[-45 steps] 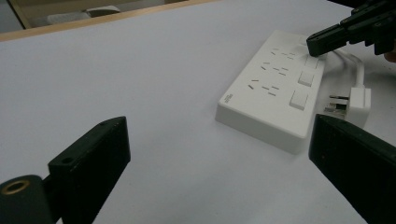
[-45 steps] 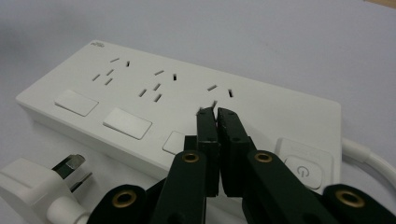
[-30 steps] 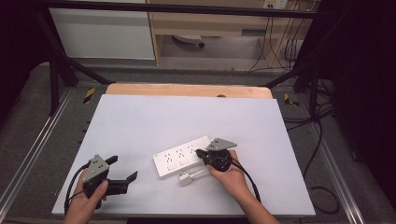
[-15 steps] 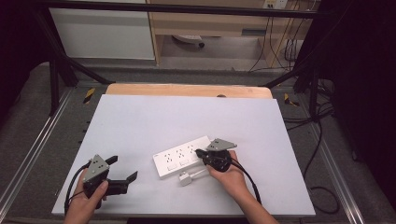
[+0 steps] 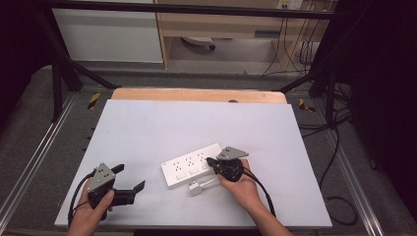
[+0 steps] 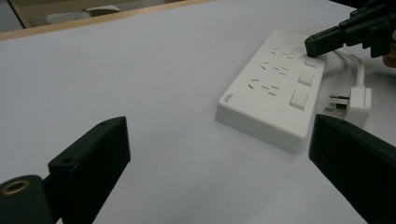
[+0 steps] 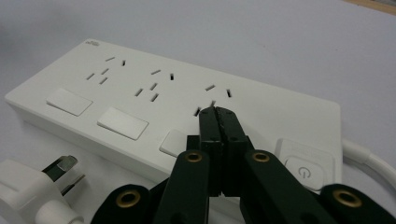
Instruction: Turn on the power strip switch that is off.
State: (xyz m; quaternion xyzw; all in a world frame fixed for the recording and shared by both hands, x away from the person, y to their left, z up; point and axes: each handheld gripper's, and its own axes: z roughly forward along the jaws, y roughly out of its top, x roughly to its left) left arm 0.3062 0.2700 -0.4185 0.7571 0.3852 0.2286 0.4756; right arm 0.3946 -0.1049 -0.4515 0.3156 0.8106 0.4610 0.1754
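A white power strip (image 5: 189, 164) with three sockets and three rocker switches lies at the front middle of the white table (image 5: 196, 123). Its white plug (image 5: 195, 188) rests on the table just in front of it. My right gripper (image 5: 209, 161) is shut, with nothing between its jaws. In the right gripper view its tips (image 7: 218, 111) sit on or just above the power strip (image 7: 140, 79), between the third switch and the third socket, left of the round power button (image 7: 304, 171). My left gripper (image 5: 130, 178) stands open at the front left, pointed at the strip (image 6: 275, 88) from a distance.
The strip's white cable (image 7: 369, 156) runs off under my right hand. A wooden edge (image 5: 196, 94) borders the table's far side. Metal rails (image 5: 34, 147) flank the table, and black cables (image 5: 339, 147) lie on the floor at the right.
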